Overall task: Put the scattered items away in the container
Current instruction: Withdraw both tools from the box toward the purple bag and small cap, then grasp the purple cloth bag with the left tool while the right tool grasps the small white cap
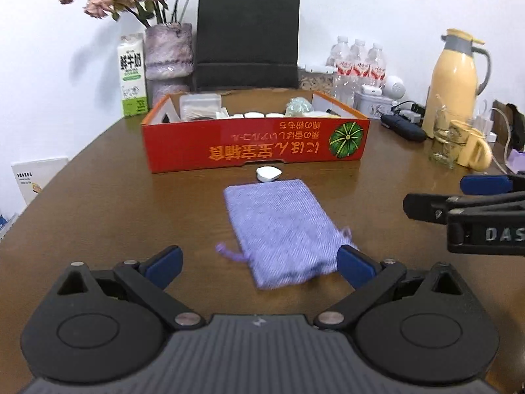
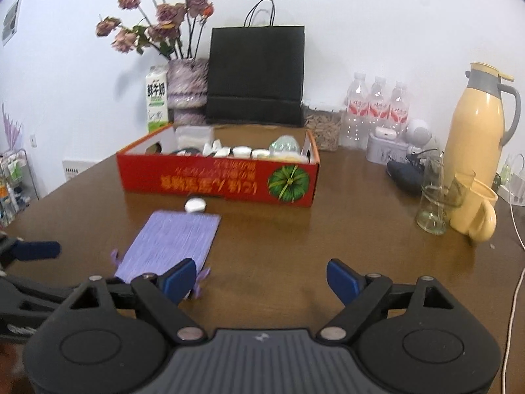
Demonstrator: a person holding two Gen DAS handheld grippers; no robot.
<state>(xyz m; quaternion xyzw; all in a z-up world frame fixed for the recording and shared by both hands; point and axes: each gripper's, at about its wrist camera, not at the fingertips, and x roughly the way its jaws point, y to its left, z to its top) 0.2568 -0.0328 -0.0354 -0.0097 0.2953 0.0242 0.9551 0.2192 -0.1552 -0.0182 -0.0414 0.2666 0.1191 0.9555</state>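
A purple woven drawstring pouch (image 1: 279,229) lies flat on the brown table, in front of a red cardboard box (image 1: 256,146) that holds several small items. A small white case (image 1: 268,173) lies between pouch and box. My left gripper (image 1: 259,262) is open, its blue pads on either side of the pouch's near end. My right gripper (image 2: 262,280) is open and empty, just right of the pouch (image 2: 174,243); the box (image 2: 216,180) and the white case (image 2: 195,205) lie beyond it. The right gripper also shows in the left wrist view at the right edge (image 1: 472,203).
Behind the box stand a black paper bag (image 1: 247,39), a flower vase (image 1: 168,52) and a milk carton (image 1: 132,74). At the right are water bottles (image 2: 377,105), a yellow thermos (image 2: 479,124), a yellow mug (image 2: 475,210), a glass (image 2: 433,197) and a dark case (image 2: 405,174).
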